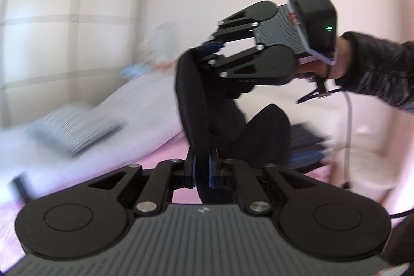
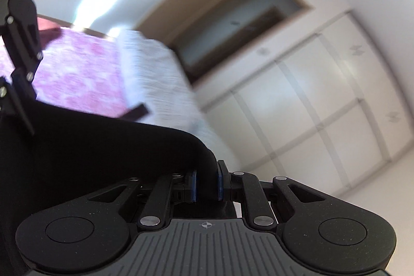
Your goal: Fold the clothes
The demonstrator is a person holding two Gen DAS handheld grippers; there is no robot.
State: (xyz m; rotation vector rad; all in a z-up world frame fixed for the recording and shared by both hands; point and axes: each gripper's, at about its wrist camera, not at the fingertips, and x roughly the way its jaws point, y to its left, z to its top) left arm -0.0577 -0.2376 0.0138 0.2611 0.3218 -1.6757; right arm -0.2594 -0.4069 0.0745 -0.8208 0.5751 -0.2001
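A black garment [image 1: 192,105] hangs in the air between my two grippers, above a bed with a pink cover [image 1: 168,151]. My left gripper [image 1: 202,172] is shut on one edge of it. My right gripper [image 1: 207,49] is shut on another edge higher up, to the right, held by a hand in a dark sleeve. In the right wrist view my right gripper [image 2: 205,184] pinches the black garment [image 2: 103,146], which spreads left toward the left gripper [image 2: 10,95]. The garment's lower part is hidden behind the grippers.
A white blanket [image 1: 134,100] and a striped folded item [image 1: 75,131] lie on the bed to the left. A stack of dark folded clothes [image 1: 306,146] sits on the bed to the right. White wardrobe doors [image 2: 323,95] and a doorway [image 2: 233,25] stand beyond the bed.
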